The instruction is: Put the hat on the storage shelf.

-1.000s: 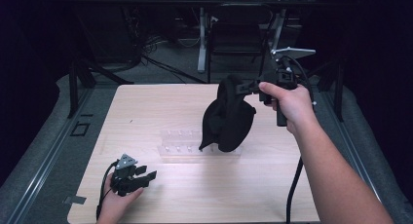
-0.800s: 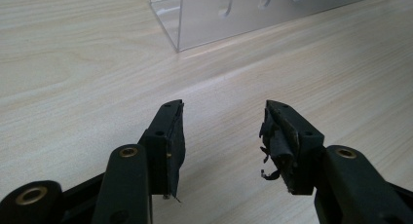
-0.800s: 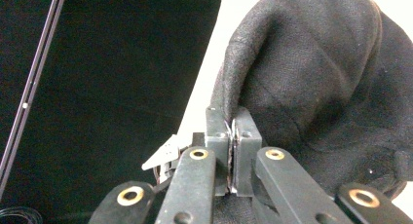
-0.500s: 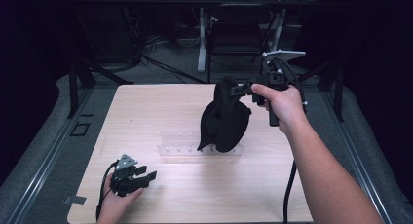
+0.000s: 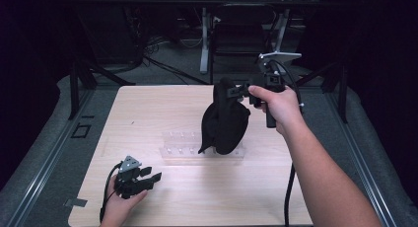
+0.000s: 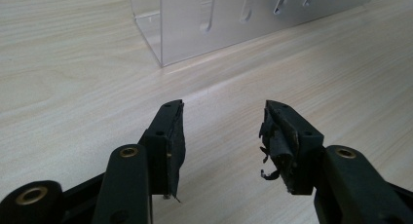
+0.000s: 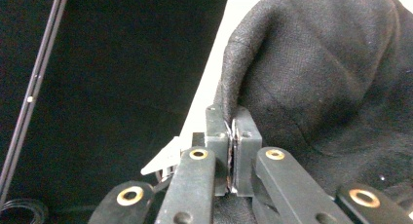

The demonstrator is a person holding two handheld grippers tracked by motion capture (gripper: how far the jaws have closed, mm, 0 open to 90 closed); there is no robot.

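I see the rack [image 5: 202, 147] at mid-frame on the table [image 5: 148, 108]. My right gripper [image 5: 235, 90] hangs the cloth bag [image 5: 224, 121] over the rack's right end; my left gripper [image 5: 150, 175] sits lower left.

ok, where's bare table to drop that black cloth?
Free: the far-left stretch of table behind the clear rack, and the near strip between rack and front edge, right of the left gripper. Crowded: mid-table, where the black cloth hangs from the right gripper over the rack's right end.
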